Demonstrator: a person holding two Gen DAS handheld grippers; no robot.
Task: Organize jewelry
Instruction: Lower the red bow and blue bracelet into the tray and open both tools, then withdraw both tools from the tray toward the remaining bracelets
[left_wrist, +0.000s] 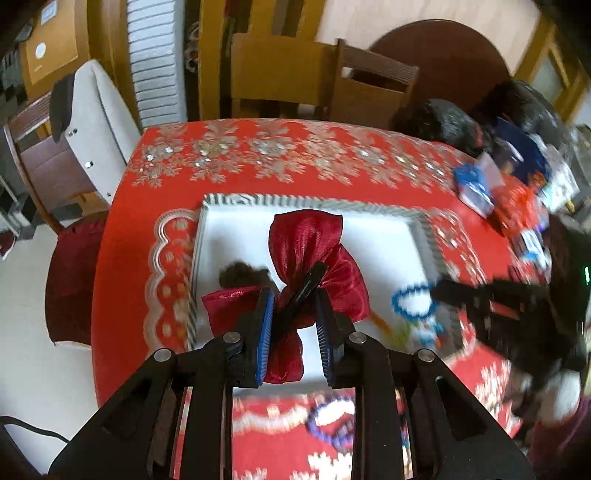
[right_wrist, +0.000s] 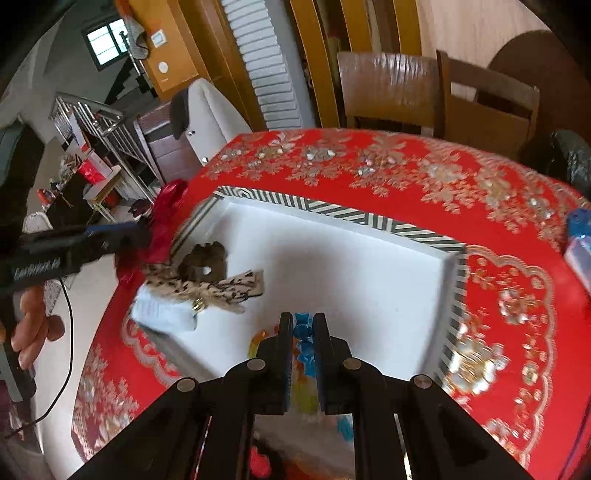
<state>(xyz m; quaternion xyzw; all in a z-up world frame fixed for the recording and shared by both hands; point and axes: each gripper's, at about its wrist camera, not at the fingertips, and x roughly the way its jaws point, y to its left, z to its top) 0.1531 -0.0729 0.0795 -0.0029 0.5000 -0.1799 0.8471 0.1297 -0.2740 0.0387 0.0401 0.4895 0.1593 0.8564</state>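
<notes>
My left gripper (left_wrist: 293, 295) is clamped on a red bow hair clip (left_wrist: 314, 251), holding it above the white tray (left_wrist: 229, 229). My right gripper (right_wrist: 303, 325) is nearly closed over blue beads (right_wrist: 303, 330) at the tray's near edge; I can't tell if it's actually pinching them. In the tray: a leopard-print bow (right_wrist: 207, 288) at its left side, touching a brown scrunchie (right_wrist: 203, 260) just behind it. The tray sits on the red tablecloth (right_wrist: 369, 162).
</notes>
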